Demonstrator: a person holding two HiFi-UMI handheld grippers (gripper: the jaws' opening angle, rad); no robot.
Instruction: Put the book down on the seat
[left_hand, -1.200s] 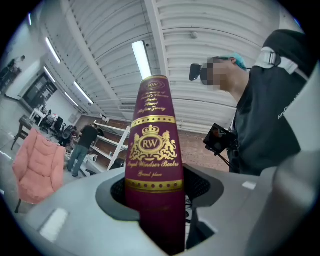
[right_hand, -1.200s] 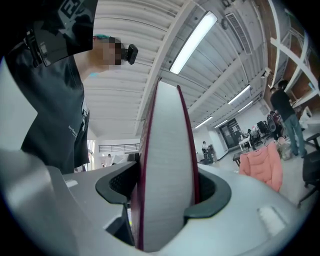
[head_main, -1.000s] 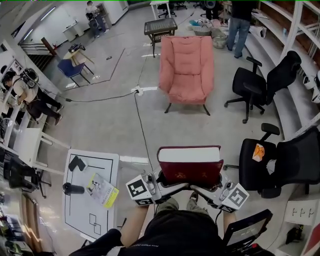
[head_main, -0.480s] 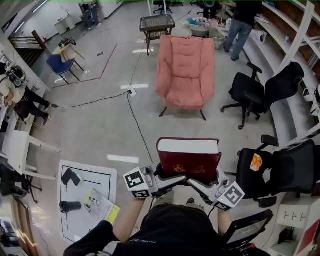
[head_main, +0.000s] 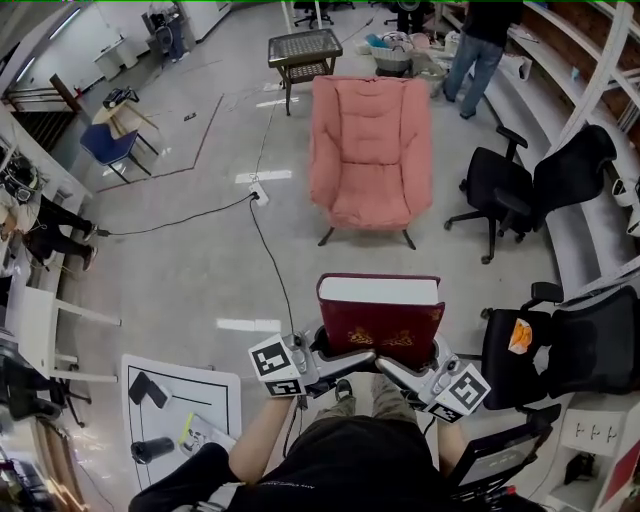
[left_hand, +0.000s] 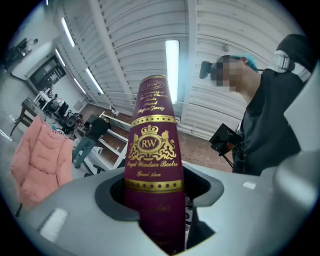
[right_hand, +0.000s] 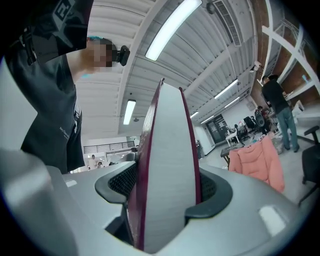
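Observation:
A thick dark red book (head_main: 380, 320) with gold print and white page edges is held level in front of the person, above the floor. My left gripper (head_main: 338, 358) is shut on its near left edge and my right gripper (head_main: 403, 368) on its near right edge. In the left gripper view the book's gilt spine (left_hand: 152, 160) stands clamped between the jaws of the left gripper (left_hand: 156, 200). In the right gripper view the page edge (right_hand: 167, 170) fills the jaws of the right gripper (right_hand: 165, 200). The pink padded armchair (head_main: 370, 150) stands ahead, its seat bare.
Two black office chairs (head_main: 520, 185) (head_main: 575, 340) stand at the right, the nearer one with an orange packet. A cable (head_main: 268, 250) runs across the floor. A white mat (head_main: 180, 410) with small items lies at the lower left. A wicker table (head_main: 305, 50) and a standing person (head_main: 478, 45) are behind the armchair.
The person has stepped forward: the armchair looks closer and the white mat has slid back toward the lower left. Both grippers still hold the book the same way.

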